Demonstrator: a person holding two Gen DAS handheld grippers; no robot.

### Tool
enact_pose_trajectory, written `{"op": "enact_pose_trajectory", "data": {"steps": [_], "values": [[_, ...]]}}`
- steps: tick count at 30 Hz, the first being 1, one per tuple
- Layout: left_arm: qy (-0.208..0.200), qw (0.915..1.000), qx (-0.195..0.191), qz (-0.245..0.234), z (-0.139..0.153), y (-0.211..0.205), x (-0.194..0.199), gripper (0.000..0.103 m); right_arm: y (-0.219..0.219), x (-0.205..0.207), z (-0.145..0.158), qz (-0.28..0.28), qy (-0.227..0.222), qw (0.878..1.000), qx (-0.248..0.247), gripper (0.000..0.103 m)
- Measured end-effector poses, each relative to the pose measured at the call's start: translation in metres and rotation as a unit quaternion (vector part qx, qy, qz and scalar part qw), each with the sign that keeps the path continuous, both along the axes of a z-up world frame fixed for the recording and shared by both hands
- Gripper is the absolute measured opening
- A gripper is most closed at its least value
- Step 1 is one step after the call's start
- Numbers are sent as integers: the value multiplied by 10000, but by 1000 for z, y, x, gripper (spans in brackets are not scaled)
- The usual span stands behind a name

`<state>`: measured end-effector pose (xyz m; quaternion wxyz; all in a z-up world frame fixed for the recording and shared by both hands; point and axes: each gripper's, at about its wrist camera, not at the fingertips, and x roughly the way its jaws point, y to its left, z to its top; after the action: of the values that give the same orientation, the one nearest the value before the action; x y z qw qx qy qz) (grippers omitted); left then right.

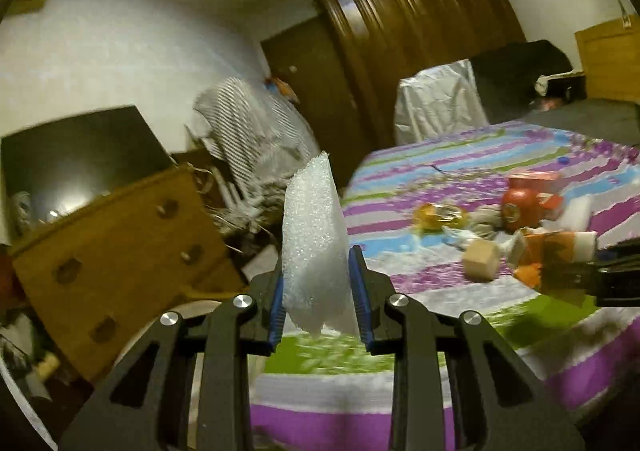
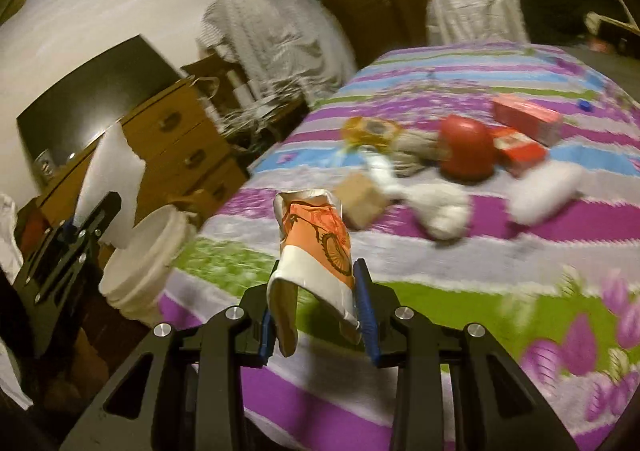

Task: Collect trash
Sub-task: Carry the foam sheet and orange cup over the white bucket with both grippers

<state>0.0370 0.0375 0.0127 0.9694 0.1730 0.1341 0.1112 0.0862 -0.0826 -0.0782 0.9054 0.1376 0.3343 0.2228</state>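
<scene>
My left gripper is shut on a white foam sheet and holds it upright above the bed's left edge; it also shows in the right wrist view, over a white bucket beside the bed. My right gripper is shut on a crushed orange and white paper cup with a bicycle print, above the bed. Several trash items lie on the bed: a yellow wrapper, a small brown box, a red round object, red cartons and white crumpled pieces.
The bed has a striped purple, green and blue cover. A wooden chest of drawers stands left of the bed behind the bucket. A cloth-covered chair and a dark wardrobe stand at the back.
</scene>
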Motion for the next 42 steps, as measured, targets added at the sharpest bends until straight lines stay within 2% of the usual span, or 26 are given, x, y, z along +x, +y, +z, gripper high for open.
{"op": "enact_pose_trajectory", "data": {"steps": [2, 4, 10, 13, 16, 19, 23, 25, 31, 36, 42], "values": [[-145, 9998, 82, 138, 5, 10, -8, 28, 22, 9, 9, 184, -38, 9998, -44, 35], [-210, 9994, 9, 272, 14, 25, -12, 28, 38, 16, 19, 317, -96, 9994, -40, 35], [-237, 9954, -520, 768, 47, 107, -17, 28, 113, 39, 69, 927, -491, 9945, 5, 35], [-66, 9909, -844, 1050, 64, 160, -13, 28, 163, 48, 98, 1335, -681, 9887, 24, 35], [228, 9823, -1307, 1321, 73, 209, -5, 28, 206, 58, 116, 1630, -693, 9842, 7, 36], [499, 9686, -1908, 1513, 74, 258, 1, 28, 251, 65, 128, 1938, -601, 9792, -91, 36], [957, 9506, -2541, 1502, 54, 301, 12, 28, 304, 76, 128, 2244, -180, 9743, -123, 36], [1253, 9410, -2740, 1544, 39, 314, 18, 28, 327, 84, 122, 2297, -24, 9730, -239, 36], [1839, 9307, -2602, 1799, 0, 318, 28, 28, 375, 92, 97, 2465, 314, 9666, -635, 37], [1985, 9292, -2394, 1997, -10, 319, 31, 28, 391, 90, 80, 2525, 430, 9619, -953, 37], [2004, 9331, -2098, 2126, -14, 318, 33, 28, 402, 89, 69, 2561, 475, 9587, -1143, 37]]}}
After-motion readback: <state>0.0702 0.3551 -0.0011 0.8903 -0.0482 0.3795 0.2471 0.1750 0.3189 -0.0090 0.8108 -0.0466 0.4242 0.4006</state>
